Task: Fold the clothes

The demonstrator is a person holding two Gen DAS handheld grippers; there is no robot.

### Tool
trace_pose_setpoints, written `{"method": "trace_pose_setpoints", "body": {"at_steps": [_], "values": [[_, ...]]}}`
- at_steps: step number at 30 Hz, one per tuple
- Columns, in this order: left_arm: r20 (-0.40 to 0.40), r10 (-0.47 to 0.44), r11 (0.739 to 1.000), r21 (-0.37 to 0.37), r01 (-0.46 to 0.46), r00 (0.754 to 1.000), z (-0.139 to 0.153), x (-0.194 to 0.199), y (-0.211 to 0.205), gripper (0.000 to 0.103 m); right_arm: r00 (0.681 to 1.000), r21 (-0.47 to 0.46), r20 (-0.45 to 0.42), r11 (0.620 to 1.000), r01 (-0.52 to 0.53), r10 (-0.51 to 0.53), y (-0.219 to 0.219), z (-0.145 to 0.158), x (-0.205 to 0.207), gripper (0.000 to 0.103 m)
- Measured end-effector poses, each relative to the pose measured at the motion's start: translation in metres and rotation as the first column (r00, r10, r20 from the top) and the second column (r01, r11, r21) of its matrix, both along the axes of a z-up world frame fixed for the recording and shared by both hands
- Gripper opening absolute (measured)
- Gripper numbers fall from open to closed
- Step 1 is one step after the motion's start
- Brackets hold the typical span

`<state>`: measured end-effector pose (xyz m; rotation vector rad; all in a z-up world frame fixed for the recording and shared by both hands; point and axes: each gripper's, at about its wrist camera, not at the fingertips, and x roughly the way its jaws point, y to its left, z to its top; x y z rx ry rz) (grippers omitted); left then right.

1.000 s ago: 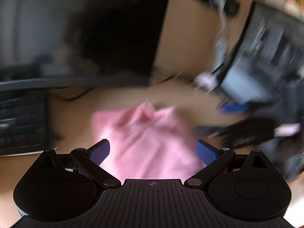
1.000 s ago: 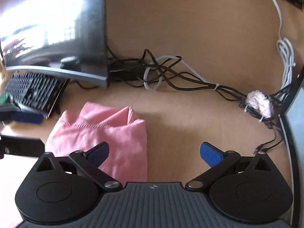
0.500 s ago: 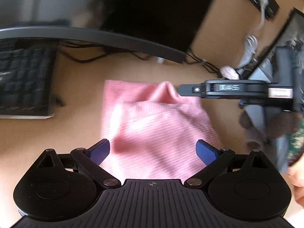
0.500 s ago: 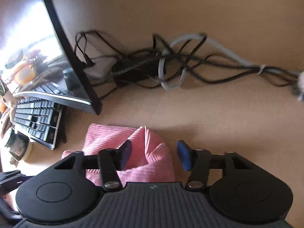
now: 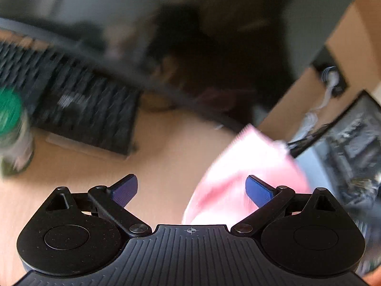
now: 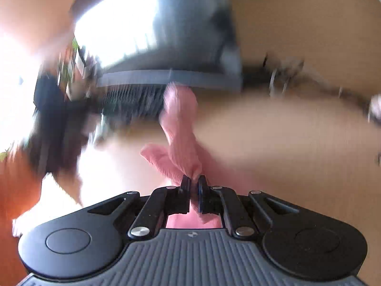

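A pink ribbed garment hangs bunched from my right gripper, whose jaws are shut on a fold of it above the wooden desk. In the left wrist view the same pink garment shows blurred at the right, lifted off the desk. My left gripper is open with nothing between its blue pads; its right pad overlaps the cloth in the picture, and contact cannot be told. Both views are smeared by motion.
A black keyboard lies at the left under a curved monitor. A green-lidded jar stands at the far left. Cables run along the back of the desk. A second screen stands at the right.
My right gripper has shut on the pink garment and lifted it off the desk. My left gripper has swung to the left, so the cloth now sits at its right.
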<state>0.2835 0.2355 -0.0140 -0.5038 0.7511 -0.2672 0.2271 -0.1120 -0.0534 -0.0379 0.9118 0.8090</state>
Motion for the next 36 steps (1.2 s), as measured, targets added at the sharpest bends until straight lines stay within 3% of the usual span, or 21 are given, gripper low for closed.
{"method": "trace_pose_setpoints", "body": {"at_steps": [3, 6, 8, 10, 11, 12, 14, 17, 19, 20, 21, 23, 28, 31, 34, 36], "values": [[0.056, -0.088, 0.996, 0.013, 0.088, 0.995, 0.015, 0.015, -0.02, 0.101, 0.999, -0.109, -0.054, 0.994, -0.006, 0.0, 0.001, -0.032, -0.036, 0.006], [0.027, -0.229, 0.972, 0.068, 0.227, 0.973, 0.006, 0.022, -0.058, 0.101, 0.999, -0.14, -0.042, 0.99, 0.025, -0.031, -0.001, -0.04, -0.054, 0.008], [-0.015, -0.323, 0.937, 0.134, 0.322, 0.946, -0.006, 0.02, -0.085, 0.101, 0.998, -0.106, -0.035, 0.993, 0.047, -0.051, -0.012, -0.028, -0.06, 0.014], [-0.073, -0.4, 0.887, 0.222, 0.406, 0.914, -0.024, 0.013, -0.111, 0.1, 0.994, -0.063, -0.024, 0.993, 0.102, -0.103, -0.028, -0.013, -0.064, 0.035], [-0.102, -0.434, 0.857, 0.261, 0.445, 0.895, -0.032, 0.009, -0.122, 0.1, 0.988, -0.036, -0.027, 0.988, 0.149, -0.15, -0.038, -0.008, -0.065, 0.053], [-0.119, -0.461, 0.833, 0.284, 0.475, 0.879, -0.039, 0.003, -0.13, 0.1, 0.978, -0.003, -0.042, 0.979, 0.206, -0.206, -0.048, -0.004, -0.063, 0.058], [-0.141, -0.503, 0.793, 0.317, 0.52, 0.853, -0.047, -0.01, -0.14, 0.1, 0.946, 0.073, -0.117, 0.947, 0.313, -0.304, -0.063, -0.005, -0.057, 0.058], [-0.135, -0.528, 0.759, 0.367, 0.537, 0.839, -0.05, -0.031, -0.147, 0.1, 0.898, 0.119, -0.261, 0.911, 0.394, -0.354, -0.063, -0.029, -0.044, 0.061], [-0.134, -0.534, 0.759, 0.361, 0.543, 0.835, -0.05, -0.037, -0.146, 0.1, 0.871, 0.121, -0.333, 0.9, 0.419, -0.361, -0.057, -0.047, -0.033, 0.061], [-0.134, -0.529, 0.766, 0.348, 0.54, 0.838, -0.051, -0.038, -0.143, 0.1, 0.88, 0.097, -0.327, 0.914, 0.394, -0.344, -0.047, -0.055, -0.024, 0.059], [-0.134, -0.523, 0.775, 0.336, 0.535, 0.842, -0.053, -0.039, -0.14, 0.1, 0.888, 0.073, -0.322, 0.927, 0.368, -0.327, -0.037, -0.064, -0.015, 0.046], [-0.138, -0.495, 0.801, 0.309, 0.512, 0.858, -0.057, -0.039, -0.134, 0.1, 0.907, 0.029, -0.302, 0.949, 0.315, -0.292, -0.018, -0.079, 0.004, 0.036], [-0.144, -0.374, 0.862, 0.31, 0.401, 0.916, -0.061, -0.043, -0.112, 0.1, 0.973, -0.012, -0.096, 0.978, 0.209, -0.209, 0.033, -0.069, 0.066, 0.033], [-0.145, -0.303, 0.898, 0.289, 0.333, 0.942, -0.059, -0.042, -0.104, 0.1, 0.986, -0.034, 0.026, 0.986, 0.166, -0.165, 0.059, -0.057, 0.099, 0.033], [-0.118, -0.305, 0.908, 0.262, 0.326, 0.945, -0.052, -0.046, -0.105, 0.1, 0.979, -0.009, 0.034, 0.979, 0.204, -0.203, 0.039, -0.042, 0.091, 0.039], [-0.102, -0.317, 0.907, 0.256, 0.333, 0.943, -0.05, -0.047, -0.112, 0.1, 0.973, 0.008, 0.04, 0.974, 0.228, -0.228, 0.025, -0.033, 0.086, 0.059]]}}
